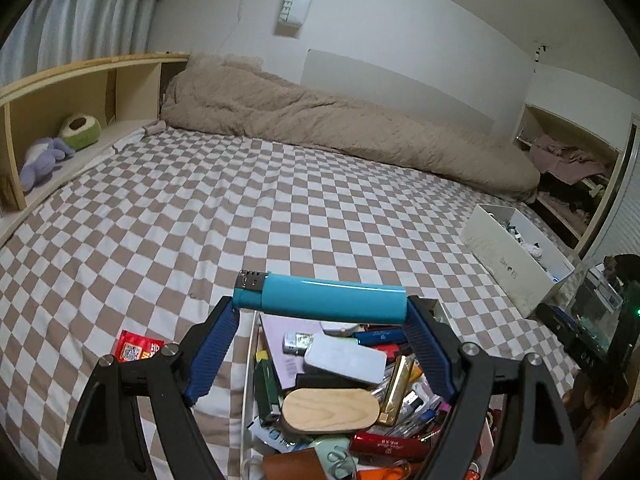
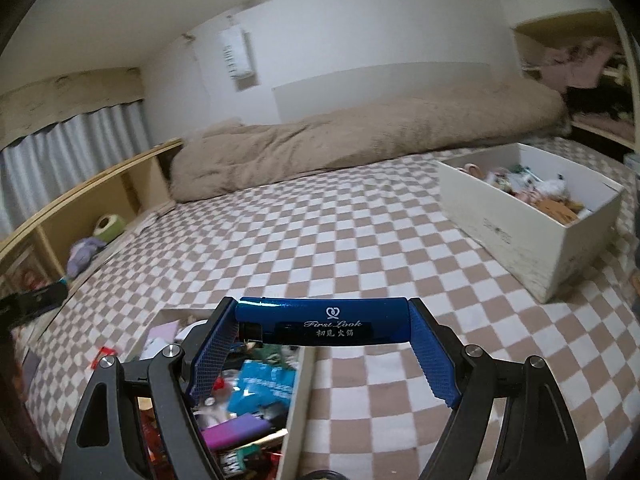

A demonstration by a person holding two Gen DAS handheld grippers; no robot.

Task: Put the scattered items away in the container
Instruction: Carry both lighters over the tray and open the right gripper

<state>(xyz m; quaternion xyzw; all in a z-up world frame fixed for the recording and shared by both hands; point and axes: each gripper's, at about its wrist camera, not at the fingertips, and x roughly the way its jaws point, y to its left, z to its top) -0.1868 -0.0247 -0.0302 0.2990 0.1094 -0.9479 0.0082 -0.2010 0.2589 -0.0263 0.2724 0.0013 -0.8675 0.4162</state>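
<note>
Fingers of the left gripper (image 1: 322,308) clamped endwise on a turquoise lighter (image 1: 320,296), long axis crosswise between the tips, metal head poking out past the left-hand finger, butt end against the right-hand one. Below and between those fingers, a white container (image 1: 245,380) crammed with odds and ends: wooden oval block (image 1: 330,406), white case (image 1: 346,360), gold bar (image 1: 396,390), red tube (image 1: 388,446). Left of the left-hand finger, a red packet (image 1: 136,348) flat on the checkered bedspread (image 1: 240,208). Far beyond the tips, a rumpled beige duvet (image 1: 340,128) along the wall; off beyond the right-hand finger, a white box (image 1: 504,264).

Fingers of the right gripper (image 2: 322,322) clamped endwise on a dark blue lighter (image 2: 324,320), likewise crosswise, black valve end toward the left-hand finger, printed side facing the camera. Same container under the left-hand finger, blurred clutter inside; bare bedspread under the right-hand one. Beyond and to the right, the white box holding small soft things.
</note>
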